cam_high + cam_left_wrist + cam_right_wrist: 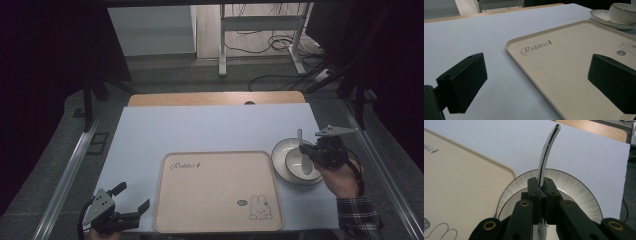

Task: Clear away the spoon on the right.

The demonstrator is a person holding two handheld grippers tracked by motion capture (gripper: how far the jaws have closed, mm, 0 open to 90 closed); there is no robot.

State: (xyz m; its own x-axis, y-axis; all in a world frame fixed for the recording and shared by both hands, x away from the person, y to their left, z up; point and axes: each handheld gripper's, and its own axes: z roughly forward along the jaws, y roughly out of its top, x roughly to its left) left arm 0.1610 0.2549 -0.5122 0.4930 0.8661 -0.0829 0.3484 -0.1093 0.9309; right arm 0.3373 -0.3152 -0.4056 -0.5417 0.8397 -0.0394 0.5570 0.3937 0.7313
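Our right gripper point(540, 185) pinches a curved white ceramic spoon point(547, 152) over a white bowl point(302, 161) on its ribbed saucer point(574, 185); our left gripper point(131, 198) hovers wide open beside the beige plastic tray point(564, 72) lettered "Rabbit", on a pale blue mat point(210, 130) over wood

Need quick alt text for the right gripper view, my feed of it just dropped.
The right claw is shut on the handle of a white spoon, whose handle curves up and away above a white plate. The plate sits on a pale blue table cover, just beside the rounded corner of a beige tray at the left.
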